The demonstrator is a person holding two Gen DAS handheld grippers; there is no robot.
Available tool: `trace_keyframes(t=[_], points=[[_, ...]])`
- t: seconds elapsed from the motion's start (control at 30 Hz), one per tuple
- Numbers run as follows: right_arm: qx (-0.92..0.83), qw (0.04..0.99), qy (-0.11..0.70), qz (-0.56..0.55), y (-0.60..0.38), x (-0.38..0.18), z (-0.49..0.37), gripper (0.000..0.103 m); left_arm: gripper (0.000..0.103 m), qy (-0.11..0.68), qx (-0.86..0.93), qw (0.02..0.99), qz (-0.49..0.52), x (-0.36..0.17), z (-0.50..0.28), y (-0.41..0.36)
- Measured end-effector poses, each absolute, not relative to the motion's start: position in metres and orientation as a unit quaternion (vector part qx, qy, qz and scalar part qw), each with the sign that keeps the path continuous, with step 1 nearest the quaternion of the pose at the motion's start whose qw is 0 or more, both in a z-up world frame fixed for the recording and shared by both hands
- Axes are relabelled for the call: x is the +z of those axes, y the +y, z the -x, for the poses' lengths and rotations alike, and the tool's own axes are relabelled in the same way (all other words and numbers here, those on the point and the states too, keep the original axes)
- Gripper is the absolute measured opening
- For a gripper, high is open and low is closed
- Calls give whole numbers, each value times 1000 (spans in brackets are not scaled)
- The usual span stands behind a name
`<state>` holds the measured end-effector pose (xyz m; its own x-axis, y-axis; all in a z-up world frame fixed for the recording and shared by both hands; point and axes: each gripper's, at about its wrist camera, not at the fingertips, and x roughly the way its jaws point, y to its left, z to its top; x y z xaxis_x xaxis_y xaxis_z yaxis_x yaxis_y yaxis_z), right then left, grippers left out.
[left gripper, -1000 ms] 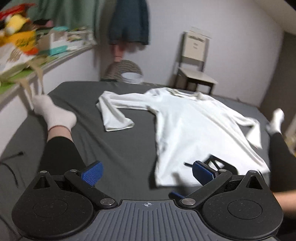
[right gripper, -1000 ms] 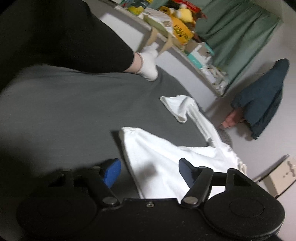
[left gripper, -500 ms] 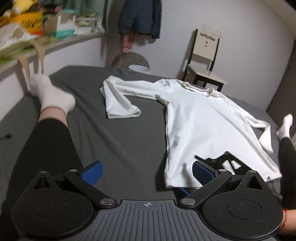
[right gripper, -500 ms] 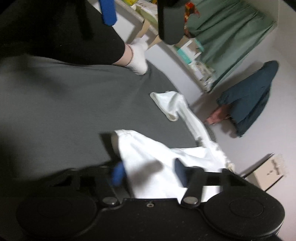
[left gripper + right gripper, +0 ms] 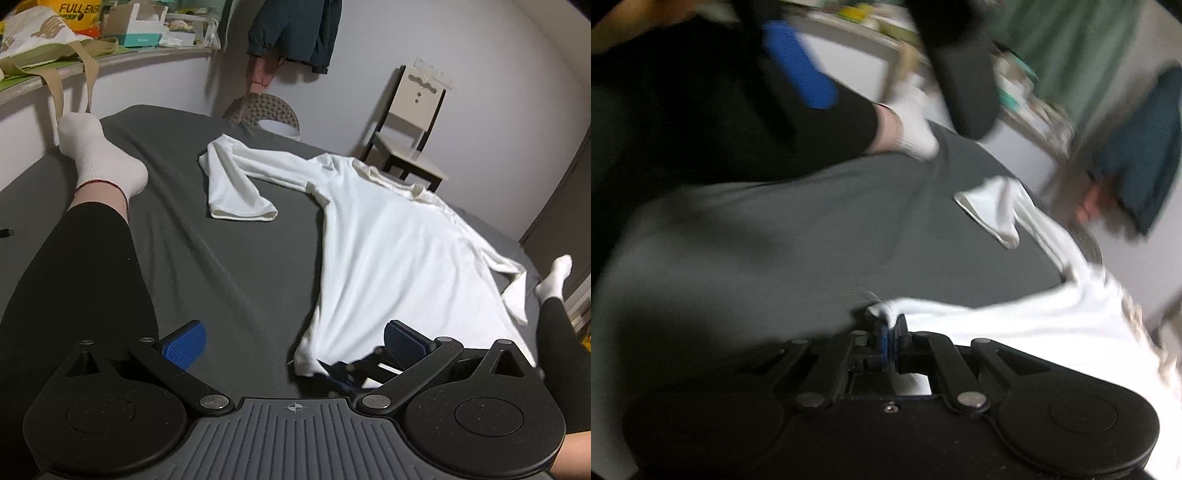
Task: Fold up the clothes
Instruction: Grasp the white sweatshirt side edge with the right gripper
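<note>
We see the white shirt [image 5: 399,251] spread flat on the grey bed [image 5: 236,258], centre-right of frame. Right gripper [image 5: 889,338] is clamped on its lower-left hem corner; left gripper [image 5: 293,341] hangs wide apart, empty, just above.

Bare grey sheet [image 5: 229,266] between left leg [image 5: 85,258] and white shirt [image 5: 399,258].

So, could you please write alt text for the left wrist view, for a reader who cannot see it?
A white long-sleeved shirt lies spread on a dark grey bed, its near hem corner pinched by the right gripper. The left gripper hovers open in front, between the person's outstretched legs in white socks.
</note>
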<state>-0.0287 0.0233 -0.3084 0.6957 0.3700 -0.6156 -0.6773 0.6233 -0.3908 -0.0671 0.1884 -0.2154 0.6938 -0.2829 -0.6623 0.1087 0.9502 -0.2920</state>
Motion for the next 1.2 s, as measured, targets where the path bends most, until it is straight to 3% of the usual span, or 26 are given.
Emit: trace_keyframes(t=[0.03, 0.07, 0.1, 0.13, 0.23, 0.4, 0.5, 0.63, 0.73, 0.8, 1.03, 1.07, 1.13, 1.2], points=[[296, 868, 243, 316, 23, -308, 31, 20, 103, 379, -106, 912, 113, -215, 67, 188], [300, 865, 237, 325, 22, -305, 35, 41, 103, 381, -106, 912, 110, -215, 67, 188], [316, 862, 232, 321, 16, -298, 40, 69, 103, 384, -106, 911, 109, -215, 66, 187], [331, 859, 227, 316, 9, -291, 45, 75, 103, 387, -106, 910, 108, -215, 66, 187], [343, 869, 236, 268, -34, -255, 65, 73, 103, 389, -113, 907, 116, -212, 62, 185], [288, 879, 324, 197, -158, -201, 89, 73, 103, 362, -176, 911, 84, -199, 56, 150], [215, 872, 404, 171, -233, -201, 80, 73, 103, 337, -231, 912, 31, -193, 53, 105], [115, 847, 503, 127, -332, -202, 67, 66, 103, 314, -287, 905, -29, -192, 49, 41], [93, 821, 559, -71, -398, -229, 40, 54, 103, 322, -309, 894, -49, -197, 45, 2], [80, 798, 577, -154, -426, -247, 29, 40, 103, 336, -313, 887, -47, -201, 41, -15], [111, 758, 604, -220, -448, -288, 22, 39, 103, 380, -313, 869, -49, -213, 29, -37], [115, 758, 602, -222, -449, -289, 21, 32, 103, 384, -311, 868, -54, -217, 28, -40], [117, 766, 603, -190, -446, -287, 25, 1, 103, 393, -308, 864, -60, -223, 25, -45], [143, 753, 619, -171, -440, -287, 29, 2, 103, 401, -308, 860, -62, -227, 21, -52]])
